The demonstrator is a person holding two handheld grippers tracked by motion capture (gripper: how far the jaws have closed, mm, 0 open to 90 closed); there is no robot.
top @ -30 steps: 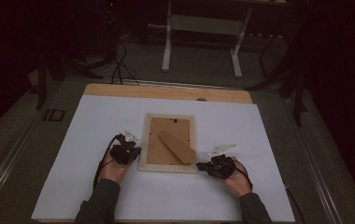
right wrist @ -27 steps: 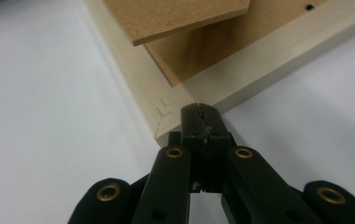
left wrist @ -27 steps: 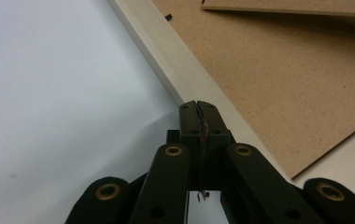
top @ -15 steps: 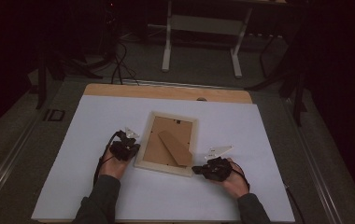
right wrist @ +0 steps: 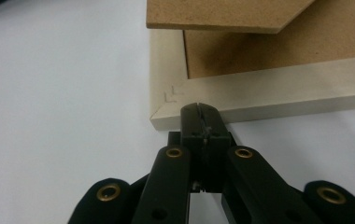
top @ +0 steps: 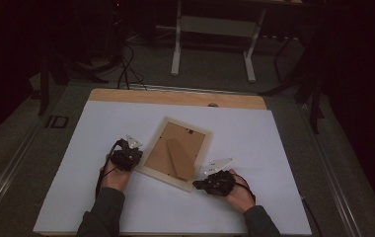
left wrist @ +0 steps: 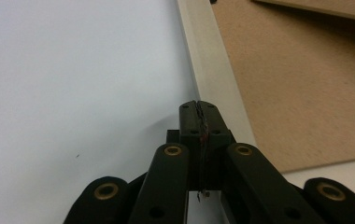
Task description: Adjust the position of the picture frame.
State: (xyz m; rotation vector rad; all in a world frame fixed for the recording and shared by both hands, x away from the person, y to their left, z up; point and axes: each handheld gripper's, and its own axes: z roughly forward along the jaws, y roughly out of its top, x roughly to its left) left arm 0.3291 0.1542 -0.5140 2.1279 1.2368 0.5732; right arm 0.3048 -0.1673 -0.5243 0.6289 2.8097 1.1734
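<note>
We see a picture frame (top: 175,152) lying face down on a white table (top: 284,163), turned a little so its corners point at a slant. Its brown back board (left wrist: 306,84) faces up, and a brown stand flap (top: 178,157) lies on the back. The frame has a pale wooden edge (right wrist: 278,91) all around. The left gripper (top: 126,159) sits at the frame's left side, held by the left hand (top: 114,175). In the left gripper view its two black jaws are pressed tight together with nothing between them, and their tip touches or nearly touches the pale edge of the frame. The right gripper (top: 214,181) sits at the frame's near corner, held by the right hand (top: 239,195). In the right gripper view its jaws are also squeezed together on nothing, and the tip is right up against the corner of the frame (right wrist: 166,109). Dark sleeves (top: 101,217) come in from the bottom of the high view. Past the far end of the table we see a strip of bare wood (top: 175,97), then a dim floor with white table legs (top: 178,44) and some cables (top: 124,64).
</note>
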